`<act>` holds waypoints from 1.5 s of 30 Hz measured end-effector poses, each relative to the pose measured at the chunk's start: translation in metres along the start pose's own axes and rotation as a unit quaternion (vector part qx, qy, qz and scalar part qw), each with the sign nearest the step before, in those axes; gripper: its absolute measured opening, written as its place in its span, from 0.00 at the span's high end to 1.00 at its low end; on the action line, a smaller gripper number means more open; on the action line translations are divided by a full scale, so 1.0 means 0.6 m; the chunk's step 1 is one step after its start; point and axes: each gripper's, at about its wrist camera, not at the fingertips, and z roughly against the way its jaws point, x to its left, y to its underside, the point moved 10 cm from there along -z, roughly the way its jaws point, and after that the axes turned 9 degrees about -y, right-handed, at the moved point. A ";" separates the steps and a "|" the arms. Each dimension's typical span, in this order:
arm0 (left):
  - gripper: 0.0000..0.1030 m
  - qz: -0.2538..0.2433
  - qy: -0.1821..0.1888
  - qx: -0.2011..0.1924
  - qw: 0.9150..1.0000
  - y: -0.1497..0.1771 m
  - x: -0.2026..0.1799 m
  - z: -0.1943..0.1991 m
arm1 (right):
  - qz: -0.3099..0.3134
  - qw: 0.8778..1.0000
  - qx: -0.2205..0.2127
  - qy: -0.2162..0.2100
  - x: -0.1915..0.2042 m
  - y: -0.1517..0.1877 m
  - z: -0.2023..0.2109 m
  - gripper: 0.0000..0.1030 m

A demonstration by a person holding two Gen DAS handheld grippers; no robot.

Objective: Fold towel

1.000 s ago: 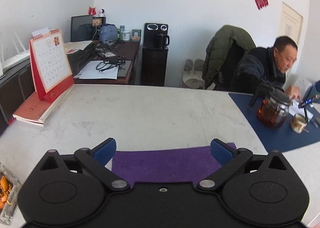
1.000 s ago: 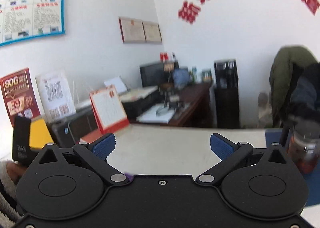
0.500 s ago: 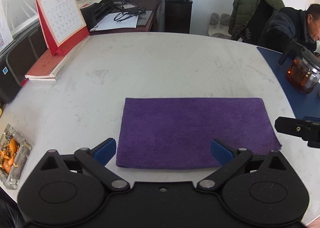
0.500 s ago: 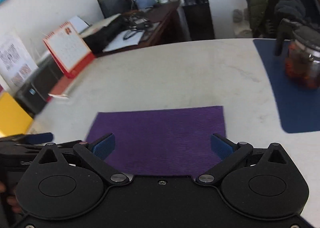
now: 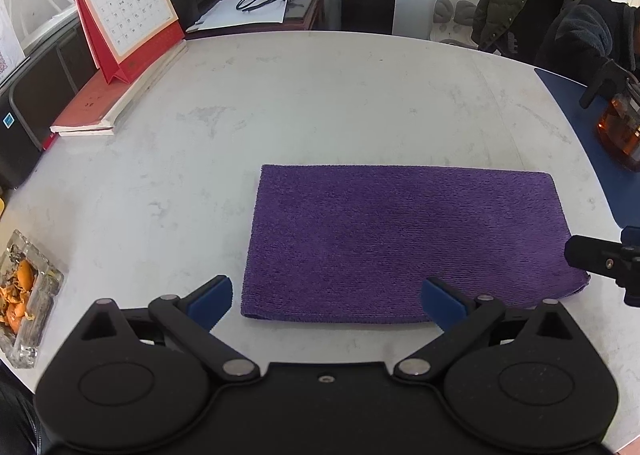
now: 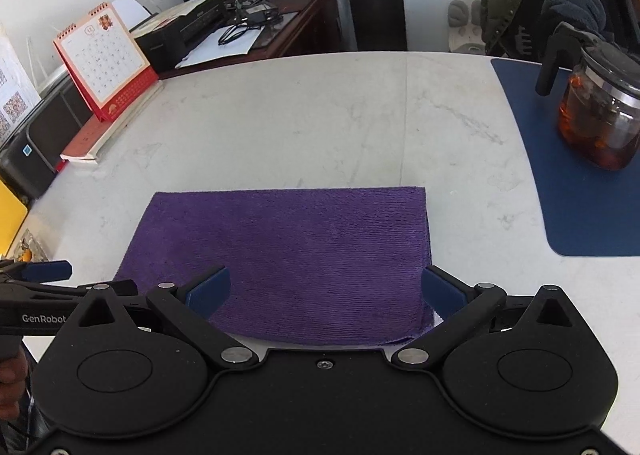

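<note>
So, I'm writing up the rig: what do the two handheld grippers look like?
Both the left gripper and the right gripper are matte black plastic, with round housings, silver pivot pins and blue finger pads. White "GenRobot" lettering marks the left one's side.

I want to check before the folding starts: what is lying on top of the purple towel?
Nothing lies on the towel; its visible top is bare and flat on the table. In the right view, the right tool hides its near edge.
</note>
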 end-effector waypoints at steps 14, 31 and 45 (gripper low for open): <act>0.02 -0.020 0.011 0.016 1.000 0.009 -0.013 -0.013 | 0.006 1.000 0.021 0.003 0.015 0.006 -0.020 0.00; 0.02 -0.035 0.006 0.036 0.999 0.025 -0.012 -0.024 | 0.009 0.999 0.040 -0.002 0.023 0.015 -0.033 0.00; 0.02 -0.054 0.005 0.052 0.997 0.013 -0.003 -0.069 | 0.005 0.998 0.061 0.005 0.022 0.012 -0.063 0.00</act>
